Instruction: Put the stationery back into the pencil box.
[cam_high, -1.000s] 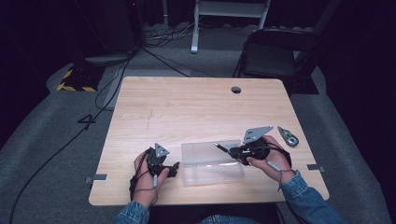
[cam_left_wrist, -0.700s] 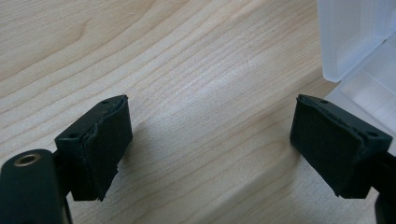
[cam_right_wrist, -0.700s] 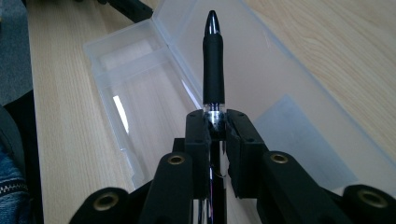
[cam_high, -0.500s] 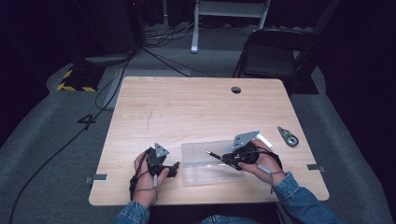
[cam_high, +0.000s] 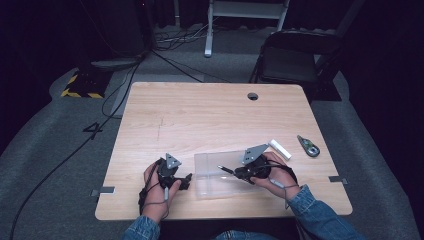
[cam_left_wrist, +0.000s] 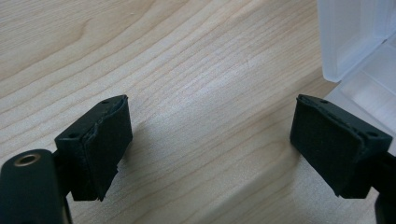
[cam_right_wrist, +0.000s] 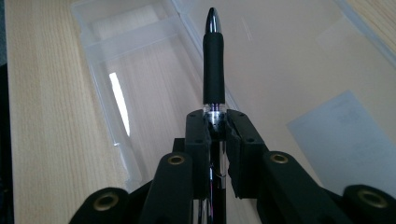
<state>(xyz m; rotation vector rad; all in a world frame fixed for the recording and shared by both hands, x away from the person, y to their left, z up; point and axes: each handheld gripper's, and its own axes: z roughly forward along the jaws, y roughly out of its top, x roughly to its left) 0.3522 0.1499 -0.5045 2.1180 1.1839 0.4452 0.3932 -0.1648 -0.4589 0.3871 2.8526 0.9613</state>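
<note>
High view: the right hand-held gripper (cam_high: 231, 171) carries a black pen with a silver tip (cam_high: 224, 169) over the open clear plastic case (cam_high: 212, 186) on the light wooden table (cam_high: 210, 115); the left hand-held gripper (cam_high: 187, 179) rests beside the case.

Left gripper view: jaws wide apart, nothing between them.

Right gripper view: jaws clamped on the pen's barrel above the case tray. The step looks like placing; next, lower and release.

- The table (cam_high: 210, 120) at mid-frame is pale wood with visible grain and a matt finish.
- The case (cam_high: 220, 172), lower centre, is clear, smooth plastic with a faint sheen.
- The pen (cam_right_wrist: 213, 60) has a matt black grip and a glossy metallic tip.
- The left gripper (cam_left_wrist: 210, 144) has matt black pads (cam_left_wrist: 105, 149), rough at the edges.
</note>
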